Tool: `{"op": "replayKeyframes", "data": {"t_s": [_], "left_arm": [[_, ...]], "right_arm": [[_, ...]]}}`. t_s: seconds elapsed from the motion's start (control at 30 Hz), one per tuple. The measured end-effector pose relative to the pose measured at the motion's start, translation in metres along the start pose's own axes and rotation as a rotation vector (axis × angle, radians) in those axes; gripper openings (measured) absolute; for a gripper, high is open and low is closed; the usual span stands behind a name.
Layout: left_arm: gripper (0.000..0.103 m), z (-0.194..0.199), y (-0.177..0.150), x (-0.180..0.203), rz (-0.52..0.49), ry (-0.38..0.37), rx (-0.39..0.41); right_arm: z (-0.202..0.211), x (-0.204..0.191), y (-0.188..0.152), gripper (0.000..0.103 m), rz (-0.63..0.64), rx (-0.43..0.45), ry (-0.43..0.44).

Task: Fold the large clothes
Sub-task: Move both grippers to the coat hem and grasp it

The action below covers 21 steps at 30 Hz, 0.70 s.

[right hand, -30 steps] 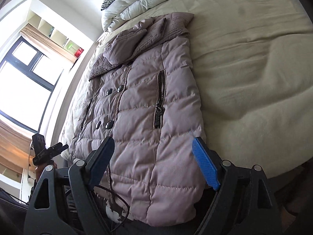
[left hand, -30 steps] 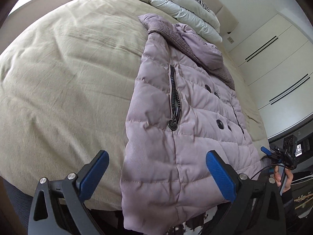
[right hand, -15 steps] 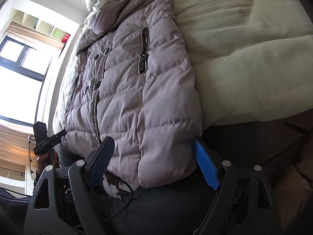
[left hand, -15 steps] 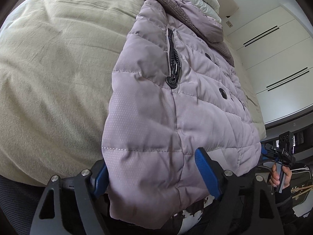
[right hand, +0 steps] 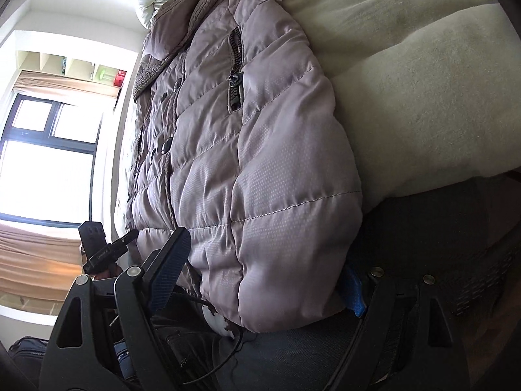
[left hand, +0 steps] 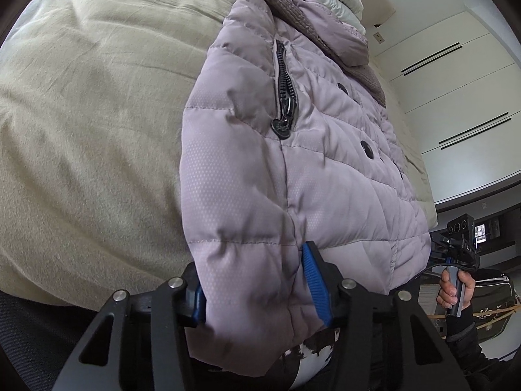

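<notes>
Left wrist: left gripper (left hand: 257,288) jaws closing on jacket (left hand: 293,169) hem.

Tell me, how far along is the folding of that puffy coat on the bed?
Barely begun. Done: the lilac coat lies flat and buttoned on the beige bed, sleeves apparently tucked away. In hand: the left claw is closing on one hem corner; the right claw straddles the other hem corner, open. Left: lifting the hem and folding it toward the collar.
</notes>
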<state>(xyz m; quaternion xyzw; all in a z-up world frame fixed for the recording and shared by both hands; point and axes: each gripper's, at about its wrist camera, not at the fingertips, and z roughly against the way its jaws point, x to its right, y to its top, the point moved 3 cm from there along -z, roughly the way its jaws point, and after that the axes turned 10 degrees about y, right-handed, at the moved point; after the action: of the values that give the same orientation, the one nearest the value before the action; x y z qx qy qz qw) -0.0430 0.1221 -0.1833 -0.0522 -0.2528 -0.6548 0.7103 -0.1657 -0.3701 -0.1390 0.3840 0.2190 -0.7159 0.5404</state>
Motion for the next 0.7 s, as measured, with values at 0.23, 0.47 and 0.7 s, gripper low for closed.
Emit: {"op": "replayKeyframes", "data": {"t_s": [0.23, 0.47, 0.7], "left_arm": [[0.04, 0.01, 0.004, -0.009, 0.092, -0.126, 0.007], [0.047, 0.004, -0.004, -0.017, 0.142, -0.136, -0.01], [0.057, 0.006, -0.01, -0.014, 0.094, -0.079, -0.033]], "right_arm": [[0.032, -0.04, 0.0, 0.082, 0.051, 0.094, 0.244], [0.028, -0.028, -0.003, 0.082, 0.01, 0.11, 0.287], [0.027, -0.003, -0.012, 0.043, 0.01, 0.107, 0.126]]}}
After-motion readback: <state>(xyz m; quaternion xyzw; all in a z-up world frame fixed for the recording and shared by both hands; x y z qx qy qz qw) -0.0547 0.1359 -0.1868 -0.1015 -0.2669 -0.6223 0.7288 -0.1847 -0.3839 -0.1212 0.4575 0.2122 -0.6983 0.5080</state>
